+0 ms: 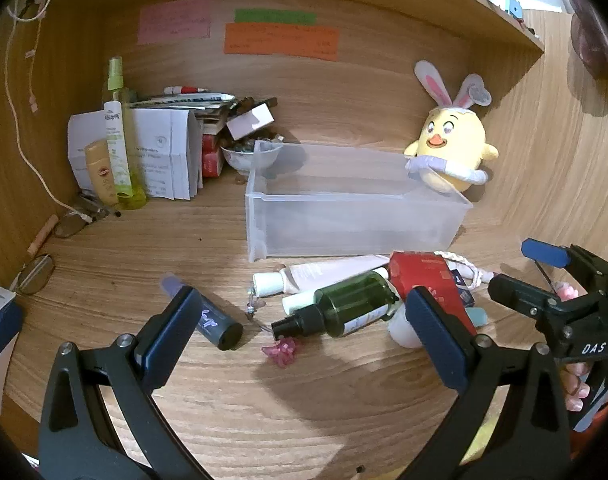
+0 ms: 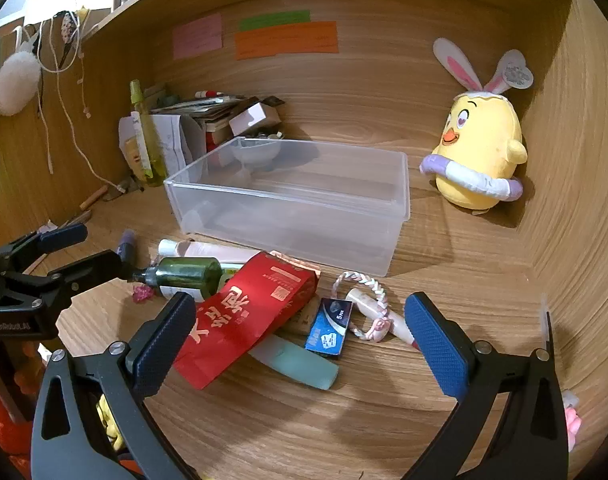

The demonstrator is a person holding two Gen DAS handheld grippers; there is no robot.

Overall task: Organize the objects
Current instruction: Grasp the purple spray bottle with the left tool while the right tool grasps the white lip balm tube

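A clear plastic bin (image 1: 356, 216) (image 2: 292, 204) stands empty at the middle of the wooden desk. In front of it lies a loose pile: a green spray bottle (image 1: 354, 304) (image 2: 188, 276), a white tube (image 1: 328, 272), a red packet (image 1: 428, 280) (image 2: 248, 316), a small blue box (image 2: 330, 328), a braided bracelet (image 2: 364, 304) and a teal tube (image 2: 304, 362). A dark tube (image 1: 214, 322) lies apart to the left. My left gripper (image 1: 304, 336) (image 2: 84, 250) hovers open before the bottle. My right gripper (image 2: 302, 344) (image 1: 532, 272) is open over the packet and blue box. Neither holds anything.
A yellow plush chick (image 1: 452, 148) (image 2: 480, 148) sits at the back right. Papers, boxes, a bowl (image 1: 250, 156) and tall spray bottles (image 1: 118, 136) crowd the back left corner. Eyeglasses (image 1: 36, 272) lie at the left. A pink trinket (image 1: 282, 350) lies near the bottle nozzle.
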